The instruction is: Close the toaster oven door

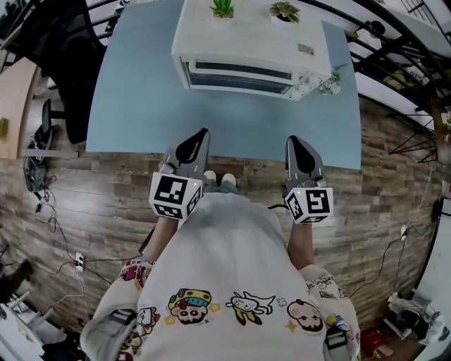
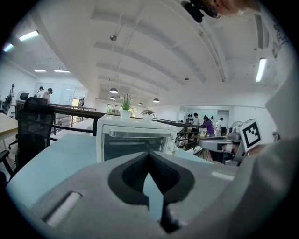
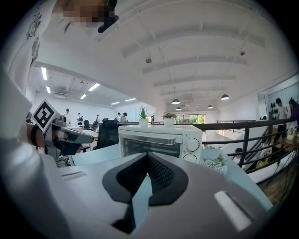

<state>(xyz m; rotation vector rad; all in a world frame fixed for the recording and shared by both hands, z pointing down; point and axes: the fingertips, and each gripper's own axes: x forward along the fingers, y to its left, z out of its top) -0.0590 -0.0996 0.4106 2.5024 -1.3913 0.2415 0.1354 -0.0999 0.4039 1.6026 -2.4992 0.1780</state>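
Above the near edge of the smooth, pale blue table (image 1: pixel 141 106), the left gripper (image 1: pixel 202 132) and right gripper (image 1: pixel 292 139) sit side by side. Each is fully closed and empty, its ribbed black pads (image 3: pixel 161 175) meeting in a thin seam inside a matte grey shell. Well beyond them, at the table's far side, stands the boxy white toaster oven (image 1: pixel 246 42), its glass door (image 1: pixel 239 74) upright and closed. Two small potted plants (image 1: pixel 223 7) top it — a flower sprig (image 3: pixel 216 163) lies beside its dials.

I hold my left gripper (image 1: pixel 200 135) and right gripper (image 1: pixel 292 142) side by side, well apart, their tips just over the table's (image 1: pixel 134 120) near edge, pointing slightly downward. Both pairs of jaws are pressed together, with nothing between them.
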